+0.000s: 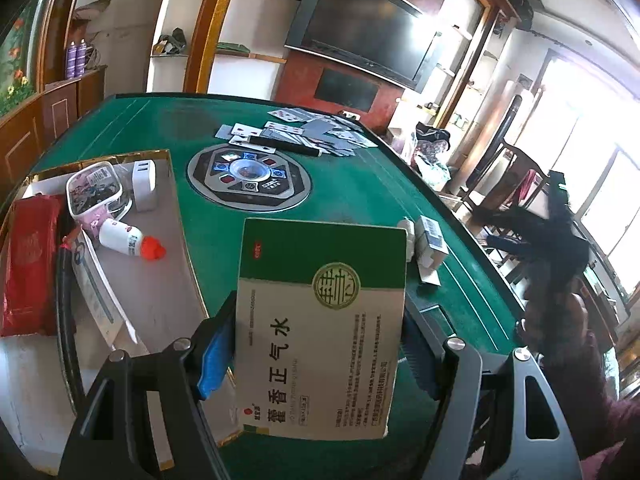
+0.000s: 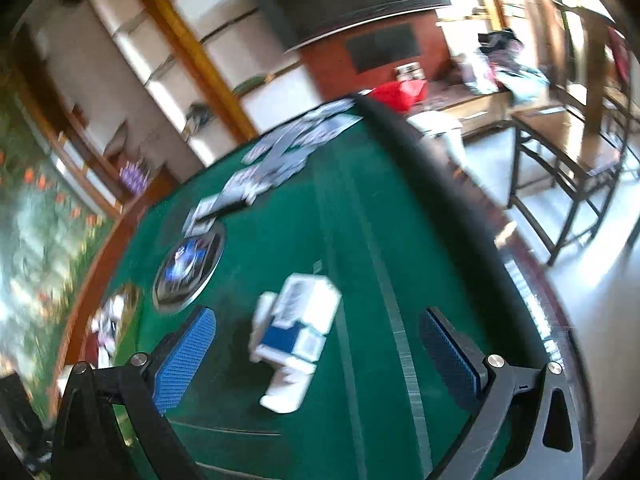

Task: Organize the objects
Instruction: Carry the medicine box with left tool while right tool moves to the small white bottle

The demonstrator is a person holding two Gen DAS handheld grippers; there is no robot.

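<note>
My left gripper (image 1: 316, 344) is shut on a green and white medicine box (image 1: 320, 320), held above the green table beside an open cardboard tray (image 1: 160, 288). The tray holds a white bottle with a red cap (image 1: 130, 240), a red packet (image 1: 30, 268), a clear lidded tub (image 1: 94, 190) and a white charger (image 1: 144, 184). My right gripper (image 2: 320, 352) is open above the table, its blue pads either side of a small blue and white box (image 2: 300, 320) and a white item beside it; the view is blurred. The same small box (image 1: 430, 240) lies past the medicine box.
Playing cards (image 1: 296, 132) are spread at the far side of the green mahjong table (image 1: 360, 192), behind its round centre console (image 1: 248, 178). The table's dark edge (image 2: 448, 184) runs to the right, with wooden chairs (image 2: 568, 184) beyond. A person's dark sleeve (image 1: 560, 264) shows on the right.
</note>
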